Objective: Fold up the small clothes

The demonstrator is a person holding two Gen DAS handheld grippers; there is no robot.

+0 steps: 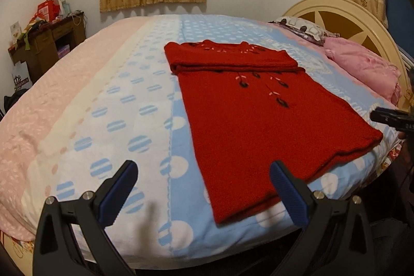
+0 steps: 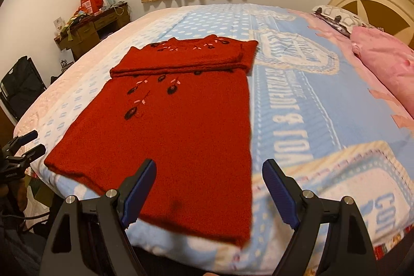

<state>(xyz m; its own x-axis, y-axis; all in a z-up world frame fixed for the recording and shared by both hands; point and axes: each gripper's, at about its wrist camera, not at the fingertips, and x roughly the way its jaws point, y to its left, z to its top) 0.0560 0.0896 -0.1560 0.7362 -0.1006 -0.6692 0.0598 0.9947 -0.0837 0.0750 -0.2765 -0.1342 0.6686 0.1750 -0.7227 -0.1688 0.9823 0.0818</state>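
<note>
A red knitted sweater [image 1: 258, 115] with dark embroidered flowers lies flat on the bed, its sleeves folded across the chest near the collar. My left gripper [image 1: 204, 185] hovers open above the sweater's near left hem corner, nothing between its blue pads. In the right wrist view the same sweater [image 2: 181, 126] stretches away from my right gripper [image 2: 209, 185], which stands open above the near right hem corner. The left gripper [image 2: 29, 144] shows at that view's left edge, and the right gripper's tip [image 1: 388, 118] shows at the left wrist view's right edge.
The bed is covered by a blue and white dotted blanket [image 1: 124, 126] with lettering [image 2: 297, 115]. Pink pillows [image 2: 388, 61] lie by the cream headboard [image 1: 344, 17]. A cluttered wooden desk [image 1: 46, 43] stands against the far wall; a black folding chair [image 2: 20, 87] sits left of the bed.
</note>
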